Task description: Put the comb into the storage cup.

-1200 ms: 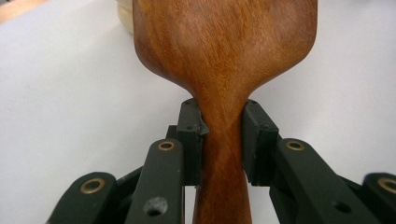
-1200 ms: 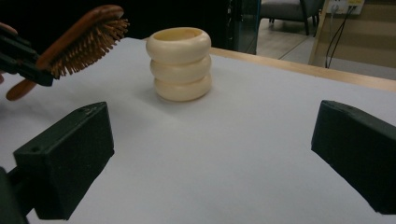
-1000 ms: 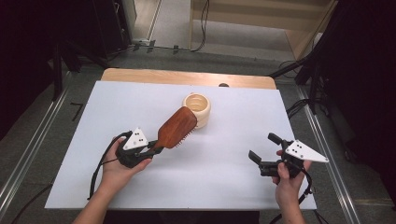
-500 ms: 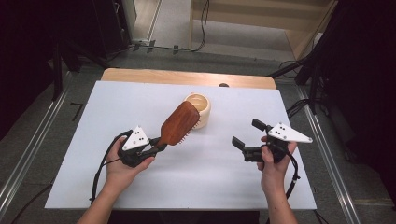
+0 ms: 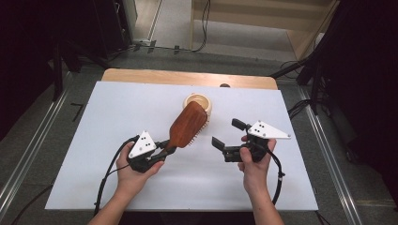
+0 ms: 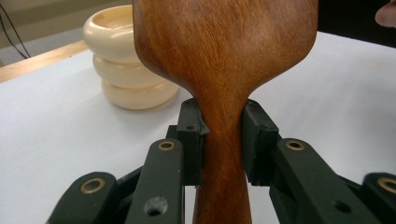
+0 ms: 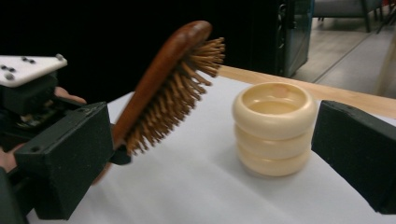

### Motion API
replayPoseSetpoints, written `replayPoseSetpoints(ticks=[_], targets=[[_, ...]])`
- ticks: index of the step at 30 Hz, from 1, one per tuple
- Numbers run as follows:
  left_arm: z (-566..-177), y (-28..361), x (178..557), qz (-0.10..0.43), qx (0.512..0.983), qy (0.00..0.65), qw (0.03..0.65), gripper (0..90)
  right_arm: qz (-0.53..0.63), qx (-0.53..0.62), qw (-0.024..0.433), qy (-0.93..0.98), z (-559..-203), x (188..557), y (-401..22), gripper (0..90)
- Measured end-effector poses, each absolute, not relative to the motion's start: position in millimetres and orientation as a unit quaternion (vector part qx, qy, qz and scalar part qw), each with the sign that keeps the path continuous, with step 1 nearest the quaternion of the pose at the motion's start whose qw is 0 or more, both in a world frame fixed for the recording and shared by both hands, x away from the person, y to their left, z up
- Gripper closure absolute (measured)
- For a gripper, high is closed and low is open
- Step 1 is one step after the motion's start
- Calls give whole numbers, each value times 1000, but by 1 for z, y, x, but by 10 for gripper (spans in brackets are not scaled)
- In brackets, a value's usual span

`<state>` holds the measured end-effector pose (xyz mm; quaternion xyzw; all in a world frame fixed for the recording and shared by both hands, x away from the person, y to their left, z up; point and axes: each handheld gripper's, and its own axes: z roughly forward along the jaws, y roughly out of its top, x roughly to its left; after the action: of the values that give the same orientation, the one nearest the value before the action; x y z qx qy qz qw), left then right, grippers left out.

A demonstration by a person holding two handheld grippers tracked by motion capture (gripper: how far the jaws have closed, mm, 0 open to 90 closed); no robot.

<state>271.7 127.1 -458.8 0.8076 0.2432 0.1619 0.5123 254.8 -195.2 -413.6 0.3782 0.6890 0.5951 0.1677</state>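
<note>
My left gripper [image 5: 162, 152] clamps the brush [image 5: 187, 125] by its neck, head raised over the white sheet [image 5: 117, 108]; my right gripper [image 5: 227, 136] gapes empty (jaws wide). Beyond stands the cream pot [image 5: 197, 101], on a wooden table [image 5: 187, 78] amid grey floor. Since a second ago, my right hand moved inward toward the brush. Its long axis runs away-right, bristles facing right-downward.

Left tool [image 5: 165, 151] clamped shut, raised; right tool [image 5: 226, 136] with jaws spread wide, facing it.
</note>
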Motion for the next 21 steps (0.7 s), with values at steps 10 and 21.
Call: replayPoseSetpoints(ticks=[10,21], targets=[[-464,115,260,161,802,238,523,727,600,390,130,686,-417,251,-170,0],[-468,106,250,165,804,224,526,727,602,417,108,672,-421,249,-150,0]])
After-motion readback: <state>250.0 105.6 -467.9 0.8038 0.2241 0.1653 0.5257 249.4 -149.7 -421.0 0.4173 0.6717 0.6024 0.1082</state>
